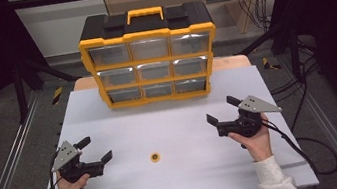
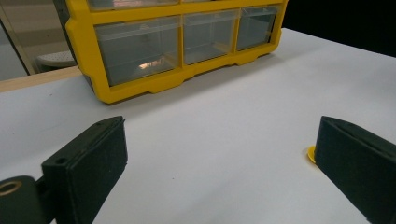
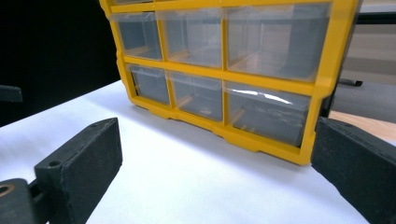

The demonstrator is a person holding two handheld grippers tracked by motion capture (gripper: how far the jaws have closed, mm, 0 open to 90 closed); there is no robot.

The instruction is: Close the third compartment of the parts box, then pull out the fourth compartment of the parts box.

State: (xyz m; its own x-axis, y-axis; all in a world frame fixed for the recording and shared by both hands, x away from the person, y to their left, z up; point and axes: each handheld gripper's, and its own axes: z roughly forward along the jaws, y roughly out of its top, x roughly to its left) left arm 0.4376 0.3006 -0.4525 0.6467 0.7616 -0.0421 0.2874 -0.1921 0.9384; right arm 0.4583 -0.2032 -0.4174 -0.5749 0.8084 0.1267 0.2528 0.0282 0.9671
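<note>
A yellow and black drawer cabinet [image 1: 150, 62] with transparent drawers stands at the back middle of the white table [image 1: 189, 177]. A small yellow disc [image 1: 154, 157] lies flat on the table near the front middle. My left gripper [image 1: 96, 149] rests at the front left, open, nothing between its fingers. In the left gripper view the disc [image 2: 311, 154] peeks out beside the right-hand jaw, apart from the pads, and the cabinet [image 2: 140, 88] is ahead. My right gripper [image 1: 221, 109] hovers at the right, open and empty, facing the cabinet's lower drawers [image 3: 261, 112].
The table's left and right edges run beside metal rails [image 1: 1, 175]. Cables [image 1: 312, 154] trail off the right side. Dark frame struts [image 1: 20, 81] stand behind the table corners. Bare white surface lies between the two grippers and the cabinet.
</note>
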